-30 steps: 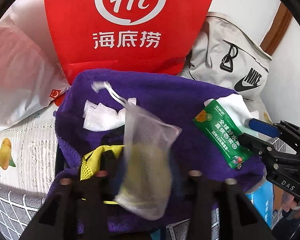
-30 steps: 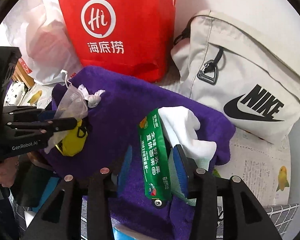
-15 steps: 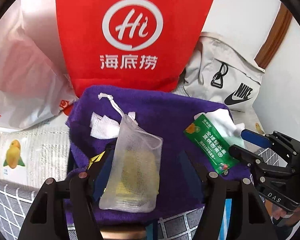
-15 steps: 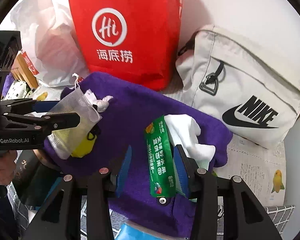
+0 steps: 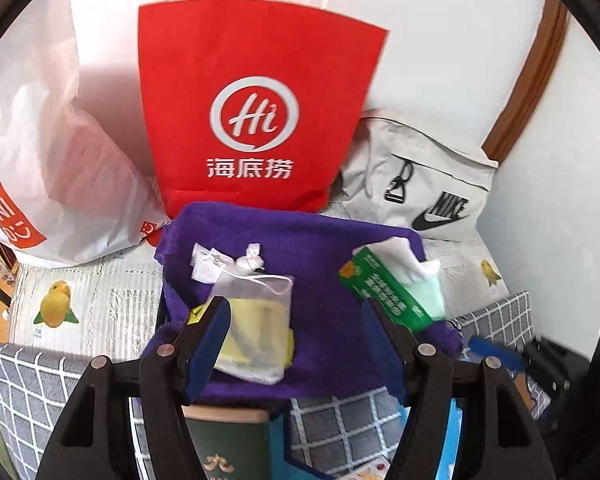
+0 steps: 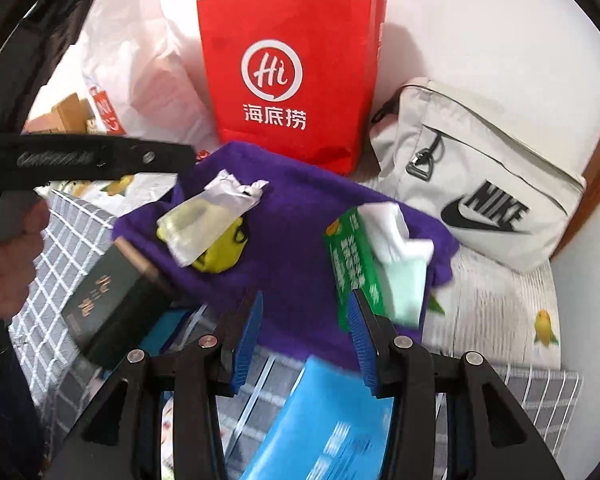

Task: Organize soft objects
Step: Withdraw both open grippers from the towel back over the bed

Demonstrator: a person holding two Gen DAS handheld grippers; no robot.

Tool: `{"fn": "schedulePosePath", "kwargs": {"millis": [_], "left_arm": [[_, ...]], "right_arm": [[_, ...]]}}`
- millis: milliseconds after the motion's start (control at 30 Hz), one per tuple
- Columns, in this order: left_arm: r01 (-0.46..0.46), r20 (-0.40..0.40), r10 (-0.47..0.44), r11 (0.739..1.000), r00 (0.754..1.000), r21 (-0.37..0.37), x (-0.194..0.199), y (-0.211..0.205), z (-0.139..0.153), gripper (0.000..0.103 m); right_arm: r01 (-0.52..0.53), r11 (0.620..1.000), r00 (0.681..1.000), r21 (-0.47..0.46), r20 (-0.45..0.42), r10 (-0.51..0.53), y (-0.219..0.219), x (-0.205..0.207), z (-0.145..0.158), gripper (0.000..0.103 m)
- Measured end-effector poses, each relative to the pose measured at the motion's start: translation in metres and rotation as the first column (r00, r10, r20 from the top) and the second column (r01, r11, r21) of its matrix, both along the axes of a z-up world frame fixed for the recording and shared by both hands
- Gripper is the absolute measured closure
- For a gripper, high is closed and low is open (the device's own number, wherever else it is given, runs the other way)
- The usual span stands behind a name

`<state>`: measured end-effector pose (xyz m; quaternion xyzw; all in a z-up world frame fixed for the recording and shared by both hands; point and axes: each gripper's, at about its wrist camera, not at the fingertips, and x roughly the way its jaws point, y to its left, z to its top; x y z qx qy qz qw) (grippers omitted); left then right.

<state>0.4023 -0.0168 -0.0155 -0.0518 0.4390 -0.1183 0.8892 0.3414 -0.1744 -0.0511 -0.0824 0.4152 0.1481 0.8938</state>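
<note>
A see-through mesh pouch (image 5: 256, 320) with something yellow inside lies on the purple towel (image 5: 324, 248). My left gripper (image 5: 296, 344) hangs open over its near end, and the pads do not press it. A green packet (image 5: 384, 296) and white cloth (image 5: 400, 256) rest on the towel's right side. In the right wrist view the pouch (image 6: 204, 220) lies at the left and the green packet (image 6: 348, 264) at the right. My right gripper (image 6: 304, 336) is open with only towel showing between its fingers; the packet's near end is behind the right finger.
A red paper bag (image 5: 256, 120), a white plastic bag (image 5: 40, 160) and a grey Nike bag (image 5: 424, 192) stand against the wall behind the towel. A dark green box (image 6: 112, 296) and a blue packet (image 6: 332, 420) lie near me on a checked cloth (image 5: 24, 376).
My left gripper let go of the pouch, which now lies flat on the towel, and rose back from it. My right gripper drew back, so the green packet is no longer between its fingers.
</note>
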Motion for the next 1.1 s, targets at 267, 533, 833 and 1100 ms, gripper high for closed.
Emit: {"fn": "schedulePosePath", "kwargs": {"millis": [267,533,833,1100], "left_arm": [[0.048,0.011,-0.048,0.997,0.999,0.053,-0.062,-0.019,0.012,0.037],[0.036,-0.100,-0.031,0.998,0.994,0.058,-0.147,-0.003,-0.041,0.037],[-0.013,-0.184,0.019,0.999,0.983,0.032,-0.199,0.001,-0.094,0.037],[-0.016,-0.209,0.039,0.994,0.977,0.108,-0.197,-0.026,-0.118,0.037]], "right_arm": [[0.023,1.000,1.000,0.000,0.015,-0.023,-0.014,-0.077,0.008,0.057],[0.085,0.991,0.996,0.102,0.029,-0.088,-0.031,-0.134,-0.006,0.049],[0.191,0.956,0.980,0.223,0.017,-0.200,-0.054,-0.168,-0.018,0.049],[0.215,0.946,0.974,0.243,0.013,-0.225,-0.060,-0.186,-0.034,0.049]]}}
